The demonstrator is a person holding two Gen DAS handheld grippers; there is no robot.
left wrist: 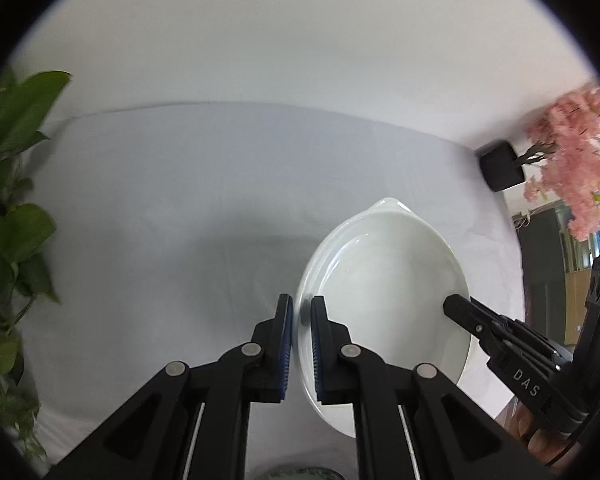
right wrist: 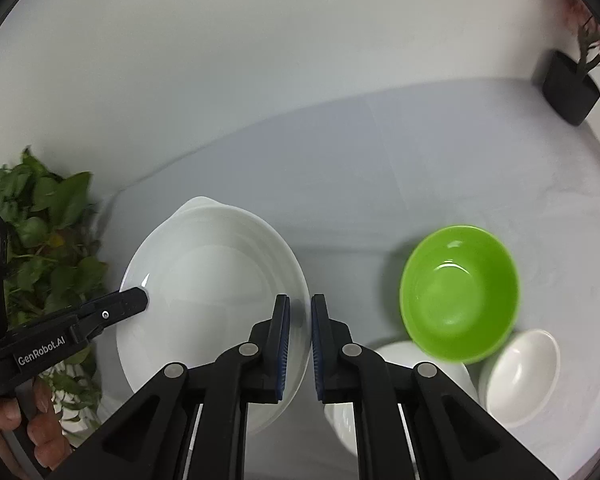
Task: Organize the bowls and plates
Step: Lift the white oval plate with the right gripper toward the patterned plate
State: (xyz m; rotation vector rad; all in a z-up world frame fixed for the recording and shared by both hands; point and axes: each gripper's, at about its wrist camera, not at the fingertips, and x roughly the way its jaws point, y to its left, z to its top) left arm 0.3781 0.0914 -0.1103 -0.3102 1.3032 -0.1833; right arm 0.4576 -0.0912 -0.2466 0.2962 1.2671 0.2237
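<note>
A large white oval dish (left wrist: 384,280) with a small lip handle at its far end hangs above the white tablecloth and casts a shadow to its left. My left gripper (left wrist: 300,316) is shut on its left rim. My right gripper (right wrist: 300,316) is shut on the opposite rim of the same dish (right wrist: 212,288). Each gripper also appears in the other's view, the right gripper (left wrist: 452,304) at the dish's right edge and the left gripper (right wrist: 140,296) at its left edge. On the cloth to the right lie a green bowl (right wrist: 460,292), a small white bowl (right wrist: 520,376) and another white bowl (right wrist: 404,350), partly hidden by my fingers.
A leafy green plant (left wrist: 16,216) stands along the left side of the table. A black pot (left wrist: 500,166) with pink blossoms (left wrist: 572,160) sits at the back right corner. A white wall backs the table. The table's right edge drops off near dark furniture (left wrist: 548,248).
</note>
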